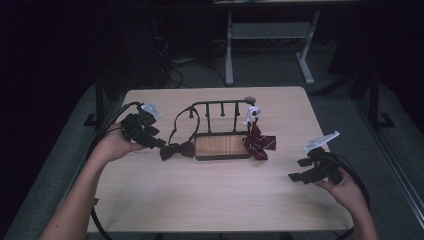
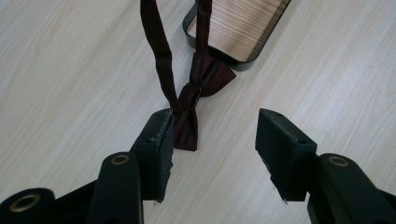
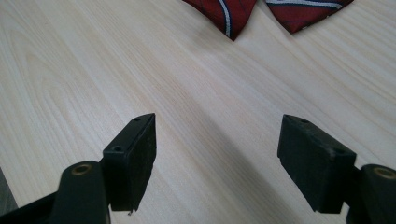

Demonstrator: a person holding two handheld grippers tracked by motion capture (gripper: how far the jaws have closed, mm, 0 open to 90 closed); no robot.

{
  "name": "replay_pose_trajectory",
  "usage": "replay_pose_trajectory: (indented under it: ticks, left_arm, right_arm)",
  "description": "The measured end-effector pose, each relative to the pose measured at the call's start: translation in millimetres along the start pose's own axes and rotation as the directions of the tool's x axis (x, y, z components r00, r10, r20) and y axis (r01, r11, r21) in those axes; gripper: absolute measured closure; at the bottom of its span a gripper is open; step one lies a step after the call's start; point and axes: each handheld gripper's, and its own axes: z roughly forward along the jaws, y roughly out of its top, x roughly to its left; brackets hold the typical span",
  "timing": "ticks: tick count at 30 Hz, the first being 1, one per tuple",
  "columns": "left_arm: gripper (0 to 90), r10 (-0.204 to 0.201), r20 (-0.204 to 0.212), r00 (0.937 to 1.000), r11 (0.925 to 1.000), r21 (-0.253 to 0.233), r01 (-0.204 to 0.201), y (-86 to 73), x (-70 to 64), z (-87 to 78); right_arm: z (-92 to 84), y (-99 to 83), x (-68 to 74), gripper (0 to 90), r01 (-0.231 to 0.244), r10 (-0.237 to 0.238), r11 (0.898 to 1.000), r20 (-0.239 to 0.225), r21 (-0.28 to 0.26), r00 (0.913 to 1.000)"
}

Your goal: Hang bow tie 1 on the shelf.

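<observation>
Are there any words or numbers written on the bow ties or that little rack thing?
None can be read. The dark bow tie is plain, the red bow tie has only stripes, and the rack with its wooden base bears no label. The small white tag hanging on it is too small to read.

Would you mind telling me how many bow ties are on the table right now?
2. A dark brown bow tie lies at the left end of the rack, its strap looped up over a peg. A red striped bow tie lies at the right end. None seem hidden.
</observation>
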Motion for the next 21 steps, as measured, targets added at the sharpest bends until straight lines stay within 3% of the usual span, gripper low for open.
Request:
replay_pose_trajectory:
  ticks: [8,21]
  left_arm:
    - [45.8,0.001,0.004,1.0000,1.0000,-0.001,-0.001,-12.3,-4.4,5.9]
    - [44.2,0.022,-0.003,0.9998,0.9996,-0.017,-0.022,-19.6,-17.1,6.1]
  right_arm:
    - [0.4,0.2,0.6,27.9,-0.001,0.001,1.000,0.003,0.004,1.0000]
    - [0.7,-0.4,0.6,27.8,-0.004,0.004,1.000,0.003,0.005,1.0000]
